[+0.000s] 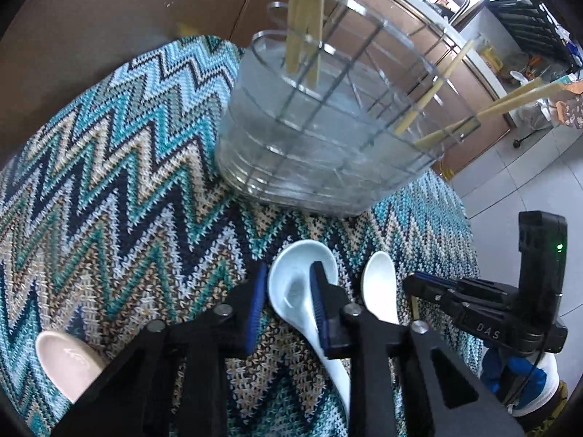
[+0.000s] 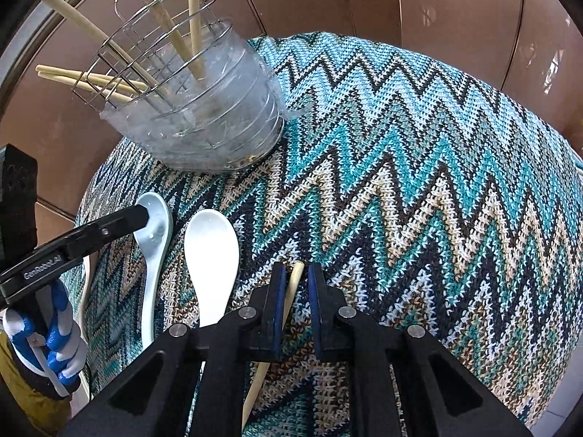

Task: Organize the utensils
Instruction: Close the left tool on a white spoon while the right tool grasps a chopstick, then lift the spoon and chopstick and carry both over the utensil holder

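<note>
On the zigzag knit mat [image 1: 109, 182] lies a pale blue ceramic spoon [image 1: 302, 255], and my left gripper [image 1: 288, 287] is shut on its bowl, one pad outside the rim and one inside. A white spoon [image 1: 379, 284] [image 2: 211, 251] lies just right of it. My right gripper [image 2: 296, 287] straddles the tip of a bamboo chopstick [image 2: 297, 273] lying on the mat. Its jaws are nearly together, with slivers of cloth showing beside the stick. A wire holder [image 2: 218, 109] with a clear liner stands behind, with several chopsticks [image 2: 193, 18] in it.
A pinkish spoon [image 1: 65, 360] lies at the mat's near left. The round mat [image 2: 400, 182] covers a brown table [image 1: 109, 18]; the table edge and tiled floor [image 1: 528, 182] are on the right. A blue-and-white gloved hand [image 2: 54, 346] holds the left gripper.
</note>
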Available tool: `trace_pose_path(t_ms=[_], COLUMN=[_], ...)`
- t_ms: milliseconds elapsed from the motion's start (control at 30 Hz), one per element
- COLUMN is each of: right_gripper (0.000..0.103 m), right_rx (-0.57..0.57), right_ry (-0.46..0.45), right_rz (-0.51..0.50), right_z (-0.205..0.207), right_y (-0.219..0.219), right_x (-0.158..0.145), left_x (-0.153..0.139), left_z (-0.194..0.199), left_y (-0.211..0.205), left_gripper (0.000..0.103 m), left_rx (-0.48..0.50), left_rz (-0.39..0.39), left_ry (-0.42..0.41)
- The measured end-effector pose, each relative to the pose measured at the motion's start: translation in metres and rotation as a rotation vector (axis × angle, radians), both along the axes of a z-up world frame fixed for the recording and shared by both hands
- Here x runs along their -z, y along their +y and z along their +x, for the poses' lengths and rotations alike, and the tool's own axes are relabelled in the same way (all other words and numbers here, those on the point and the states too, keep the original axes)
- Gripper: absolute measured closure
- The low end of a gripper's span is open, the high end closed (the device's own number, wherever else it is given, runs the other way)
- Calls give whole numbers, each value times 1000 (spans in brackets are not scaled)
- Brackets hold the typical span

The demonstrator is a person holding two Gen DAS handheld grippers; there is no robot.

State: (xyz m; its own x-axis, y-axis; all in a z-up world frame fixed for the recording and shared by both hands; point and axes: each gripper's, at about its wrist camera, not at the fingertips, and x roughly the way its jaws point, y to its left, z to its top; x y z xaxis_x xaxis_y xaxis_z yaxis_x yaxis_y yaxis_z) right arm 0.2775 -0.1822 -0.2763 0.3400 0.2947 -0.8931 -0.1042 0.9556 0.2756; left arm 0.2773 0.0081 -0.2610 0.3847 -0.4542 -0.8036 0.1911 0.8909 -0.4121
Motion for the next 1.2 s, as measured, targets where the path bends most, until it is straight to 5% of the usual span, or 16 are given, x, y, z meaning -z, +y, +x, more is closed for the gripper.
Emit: trace_pose_path(t_ms=[100, 367, 1200], right_gripper=[93, 98, 98], right_rx=[-2, 25, -36], right_ry=[4, -19, -508], right_rz=[-1, 57, 36], right_z=[-1, -16, -202], right_y=[2, -7, 21], right_x=[3, -16, -200], left_x=[5, -13, -203], left_z=[1, -23, -189], left_y=[-4, 1, 41], left_gripper=[95, 97, 97], left_rx=[-2, -30, -129], left_rz=[23, 2, 74], left_ry=[18, -24, -480])
